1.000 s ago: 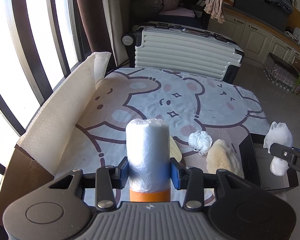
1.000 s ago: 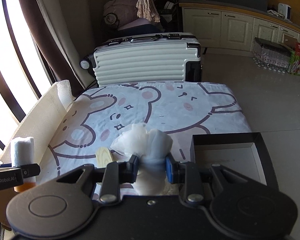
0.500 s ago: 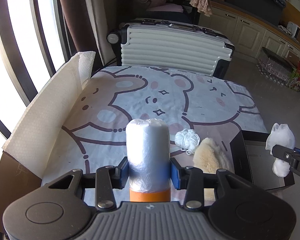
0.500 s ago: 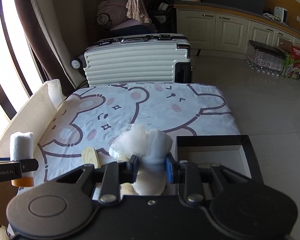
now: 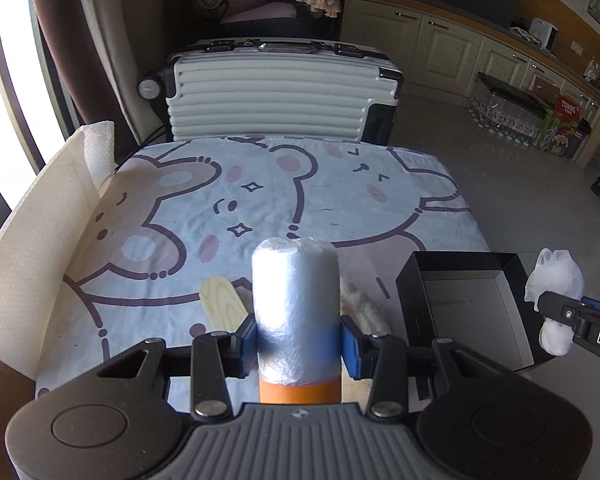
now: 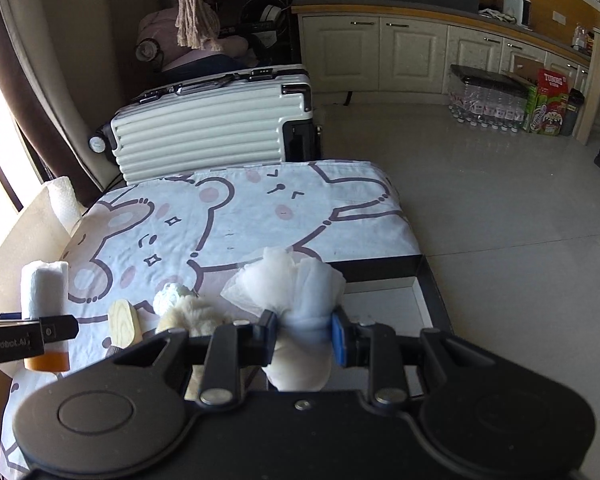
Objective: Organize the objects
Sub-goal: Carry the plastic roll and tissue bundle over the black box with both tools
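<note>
My left gripper (image 5: 298, 346) is shut on a roll of clear plastic film with an orange end (image 5: 296, 312), held upright above the bear-print table cover (image 5: 260, 200). My right gripper (image 6: 304, 334) is shut on a white plastic bag bundle (image 6: 296, 292), held at the left edge of an open black box (image 6: 384, 268). The box also shows in the left wrist view (image 5: 468, 304), with the bag (image 5: 556, 280) at its right. A wooden-handled fluffy brush (image 6: 126, 324) and a small white yarn ball (image 6: 170, 296) lie on the cover.
A white ribbed suitcase (image 5: 276, 92) stands beyond the table's far edge. A white foam sheet (image 5: 40, 240) stands along the left side by the window. Cabinets and packed bottles (image 6: 496, 104) line the far right wall.
Both grippers have swung to the right while holding their objects. The black box has come further into view and the bag is now nearer to it.
</note>
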Action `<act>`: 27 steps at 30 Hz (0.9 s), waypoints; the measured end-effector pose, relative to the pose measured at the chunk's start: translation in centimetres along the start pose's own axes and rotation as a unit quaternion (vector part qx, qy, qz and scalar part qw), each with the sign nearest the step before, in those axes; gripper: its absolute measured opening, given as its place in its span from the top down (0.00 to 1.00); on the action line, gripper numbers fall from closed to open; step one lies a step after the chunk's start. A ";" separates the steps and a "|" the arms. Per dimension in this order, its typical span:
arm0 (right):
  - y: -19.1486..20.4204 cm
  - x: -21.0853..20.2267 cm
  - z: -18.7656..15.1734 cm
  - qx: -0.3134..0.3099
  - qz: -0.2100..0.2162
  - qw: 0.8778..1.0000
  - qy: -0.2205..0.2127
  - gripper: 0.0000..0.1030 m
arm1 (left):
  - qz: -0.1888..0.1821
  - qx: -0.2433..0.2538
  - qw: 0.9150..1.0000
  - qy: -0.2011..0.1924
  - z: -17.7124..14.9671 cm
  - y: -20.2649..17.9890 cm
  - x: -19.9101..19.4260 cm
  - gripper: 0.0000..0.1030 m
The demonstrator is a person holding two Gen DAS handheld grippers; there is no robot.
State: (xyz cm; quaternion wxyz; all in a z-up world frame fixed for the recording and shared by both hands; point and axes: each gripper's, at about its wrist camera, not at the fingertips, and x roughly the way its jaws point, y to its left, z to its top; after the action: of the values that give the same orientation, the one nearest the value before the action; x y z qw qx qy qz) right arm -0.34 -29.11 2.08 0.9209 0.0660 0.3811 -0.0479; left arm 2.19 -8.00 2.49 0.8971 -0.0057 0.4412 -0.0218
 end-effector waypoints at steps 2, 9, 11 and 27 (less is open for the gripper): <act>-0.8 0.0 0.0 0.004 -0.004 1.000 0.000 0.73 | -0.004 0.005 1.000 0.001 0.1 -0.9 0.3 0.58; -3.1 0.1 0.2 0.014 -0.017 1.000 0.005 0.73 | -0.030 0.008 1.000 0.005 0.4 -3.5 1.1 0.58; -3.5 0.2 0.2 0.013 -0.015 1.000 0.010 0.73 | -0.034 0.013 0.999 0.004 0.5 -4.4 1.4 0.58; -4.8 2.1 2.3 0.001 -0.023 0.998 0.059 0.73 | -0.071 0.009 0.997 0.019 1.4 -8.0 4.6 0.58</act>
State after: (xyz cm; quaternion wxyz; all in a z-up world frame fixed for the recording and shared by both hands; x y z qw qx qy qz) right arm 2.07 -34.27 1.79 0.8952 0.0613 0.4365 -0.0655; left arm 5.83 -16.21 -0.03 0.8846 -0.0287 0.4568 -0.0895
